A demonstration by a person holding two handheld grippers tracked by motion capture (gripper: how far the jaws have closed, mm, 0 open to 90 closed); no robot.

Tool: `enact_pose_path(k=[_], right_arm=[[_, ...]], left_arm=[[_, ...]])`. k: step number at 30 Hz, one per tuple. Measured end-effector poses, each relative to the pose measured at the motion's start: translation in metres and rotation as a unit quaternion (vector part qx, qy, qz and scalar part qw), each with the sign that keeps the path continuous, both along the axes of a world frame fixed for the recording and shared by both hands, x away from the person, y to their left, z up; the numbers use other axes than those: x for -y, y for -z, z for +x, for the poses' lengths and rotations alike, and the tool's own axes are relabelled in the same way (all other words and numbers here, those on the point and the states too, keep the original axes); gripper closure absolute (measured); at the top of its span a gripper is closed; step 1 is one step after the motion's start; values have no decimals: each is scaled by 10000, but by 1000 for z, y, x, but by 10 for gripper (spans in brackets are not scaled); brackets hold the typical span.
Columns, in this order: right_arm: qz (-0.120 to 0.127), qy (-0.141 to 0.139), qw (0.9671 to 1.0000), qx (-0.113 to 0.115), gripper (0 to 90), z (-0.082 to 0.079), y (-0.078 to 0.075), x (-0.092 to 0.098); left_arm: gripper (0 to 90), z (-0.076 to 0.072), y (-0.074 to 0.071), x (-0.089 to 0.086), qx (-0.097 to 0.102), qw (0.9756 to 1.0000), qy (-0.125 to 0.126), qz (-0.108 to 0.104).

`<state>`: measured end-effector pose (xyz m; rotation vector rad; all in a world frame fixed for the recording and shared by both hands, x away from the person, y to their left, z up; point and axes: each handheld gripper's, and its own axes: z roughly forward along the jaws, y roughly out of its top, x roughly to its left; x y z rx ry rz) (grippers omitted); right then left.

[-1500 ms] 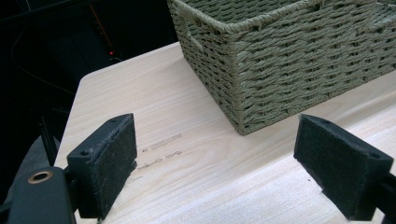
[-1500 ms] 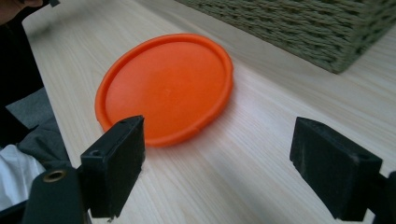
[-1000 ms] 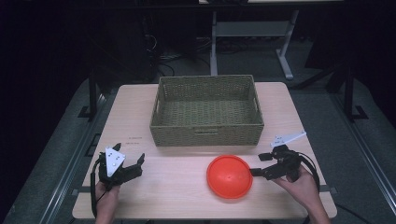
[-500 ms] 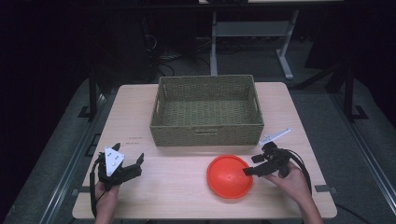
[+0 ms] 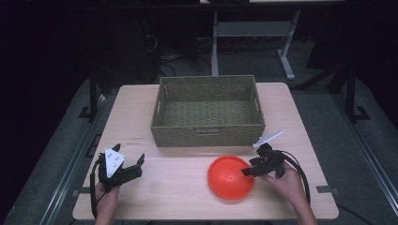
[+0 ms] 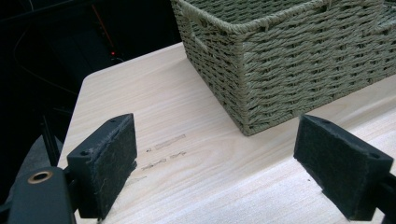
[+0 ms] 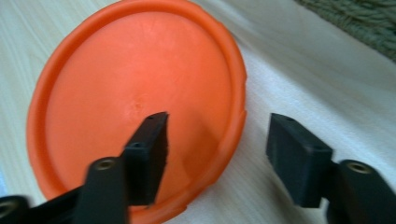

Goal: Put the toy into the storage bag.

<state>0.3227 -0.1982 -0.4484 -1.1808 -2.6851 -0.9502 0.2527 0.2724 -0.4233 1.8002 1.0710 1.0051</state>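
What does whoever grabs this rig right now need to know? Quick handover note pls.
Right gripper: open, jaws straddling the right rim of the orange disc, not closed on it yet.
Left gripper: open, holding nothing, at the near left of the table.
Disc: lying flat on the table just in front of the wicker basket, apart from it.
Done: nothing gripped or lifted.
Left: probably close on the rim, lift, and put the disc in the basket.

The right gripper [image 7: 215,158] stood with jaws apart across the rim of the orange disc [image 7: 116,93] — one jaw above it; the other beside it.
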Motion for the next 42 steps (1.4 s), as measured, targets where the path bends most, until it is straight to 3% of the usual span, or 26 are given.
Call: enact_pose_path(k=[11, 19, 28, 33, 36, 40, 42], right_arm=[[-10, -28, 9999, -133, 517, 2, 2, -1], [106, -117, 9995, -268, 561, 6, 5, -2], [199, -39, 9991, -360, 628, 11, 9, 1], [229, -9, 9991, -360, 677, 10, 7, 2], [449, 5, 9986, -267, 748, 9, 1, 6], [409, -15, 9990, -193, 773, 6, -4, 6], [587, 13, 9981, -170, 804, 3, -10, 8]], left_arm=[[127, 0, 0, 0, -5, 10000, -2, 13], [127, 0, 0, 0, 7, 10000, -10, -14], [127, 0, 0, 0, 8, 10000, -4, 1], [127, 0, 0, 0, -2, 10000, -17, -12], [127, 0, 0, 0, 3, 10000, -5, 10], [127, 0, 0, 0, 4, 10000, -3, 10], [127, 0, 0, 0, 4, 10000, -23, -12]])
